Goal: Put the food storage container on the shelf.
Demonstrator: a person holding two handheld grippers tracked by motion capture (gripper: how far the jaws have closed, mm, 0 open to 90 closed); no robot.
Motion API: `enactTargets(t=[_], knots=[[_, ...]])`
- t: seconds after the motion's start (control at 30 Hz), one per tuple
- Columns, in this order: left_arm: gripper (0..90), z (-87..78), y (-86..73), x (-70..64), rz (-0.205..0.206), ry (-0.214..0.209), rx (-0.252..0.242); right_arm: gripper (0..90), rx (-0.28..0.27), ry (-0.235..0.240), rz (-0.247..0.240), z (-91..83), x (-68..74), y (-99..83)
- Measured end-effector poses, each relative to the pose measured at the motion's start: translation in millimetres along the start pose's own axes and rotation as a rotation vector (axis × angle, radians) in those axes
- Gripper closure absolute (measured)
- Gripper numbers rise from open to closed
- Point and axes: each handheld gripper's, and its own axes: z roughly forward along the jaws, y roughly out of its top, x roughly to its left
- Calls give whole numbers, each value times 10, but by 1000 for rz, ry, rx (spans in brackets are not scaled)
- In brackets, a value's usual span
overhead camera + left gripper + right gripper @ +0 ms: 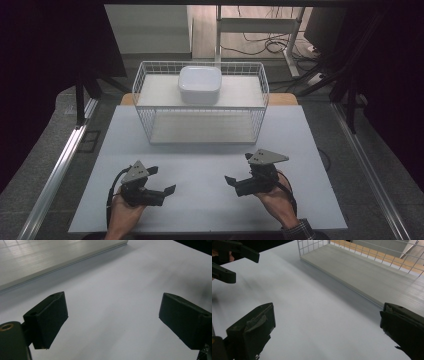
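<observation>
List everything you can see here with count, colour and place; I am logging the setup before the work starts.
White rounded-square plastic container: 1, white, on the upper shelf of the rack.
White wire two-level rack: 1, white wire with pale shelf boards, at the far middle of the table.
White rectangular table top: 1, white, under the rack and both grippers.
Metal rails: 2, silver, on the floor along each side of the table.
Cables: several, black, on the floor beyond the table.
Left gripper: 1, black with grey plate, near left, open, holding nothing.
Right gripper: 1, black with grey plate, near right, open, holding nothing.
Hands: 2, at the near edge, one on each gripper.
</observation>
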Motion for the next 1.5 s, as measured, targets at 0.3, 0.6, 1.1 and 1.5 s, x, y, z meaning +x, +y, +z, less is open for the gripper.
enactTargets(t=[0.3,0.6,1.1,1.5], knots=[[81,-52,-78,-18,-4,9,4,0,8,-11,-1,-74,14,-93],[71,-76,-169,3,-10,19,13,0,32,-23,14,-156,-24,-248],[72,-205,-314,35,-34,34,26,0,20,-88,51,-399,-108,-467],[73,-284,-451,101,-54,66,52,0,25,-143,60,-488,-173,-633]])
